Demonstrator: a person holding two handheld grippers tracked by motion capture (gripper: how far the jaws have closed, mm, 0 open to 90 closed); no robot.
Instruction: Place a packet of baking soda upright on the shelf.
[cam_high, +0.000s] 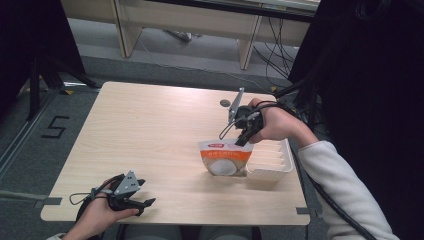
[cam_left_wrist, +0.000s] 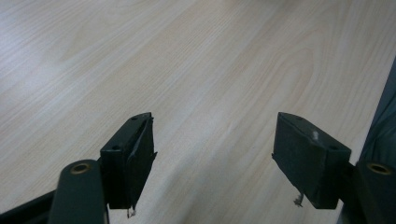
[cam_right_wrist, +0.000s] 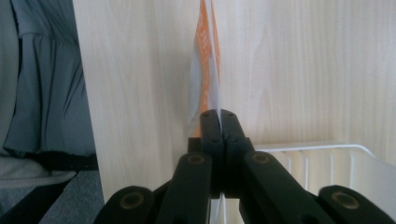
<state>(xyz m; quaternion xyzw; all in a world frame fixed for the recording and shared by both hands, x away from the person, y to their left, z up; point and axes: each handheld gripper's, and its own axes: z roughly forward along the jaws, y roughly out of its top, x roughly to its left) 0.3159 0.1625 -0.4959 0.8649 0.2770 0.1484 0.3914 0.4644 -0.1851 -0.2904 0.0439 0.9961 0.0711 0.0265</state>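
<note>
Right tool (cam_right_wrist: 218, 122): jaws shut tight on top edge of orange-white pouch (cam_high: 225, 157), pinched btwn pads.
Pouch: upright on worktop (cam_high: 150, 130), touching left side of white rack (cam_high: 272, 162), near right-front corner.
Left tool (cam_left_wrist: 212, 154): jaws wide apart, nothing btwn them; rests low at worktop's front-left edge, well apart from pouch.

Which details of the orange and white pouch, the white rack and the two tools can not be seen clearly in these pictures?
- Pouch: print too small to read in the high view; the right gripper view shows it edge-on.
- White rack: its near left part is hidden behind the pouch in the high view; the right gripper view cuts it at the edge.
- Right tool: its tip is too small in the high view.
- Left tool: open, over bare table.
</note>
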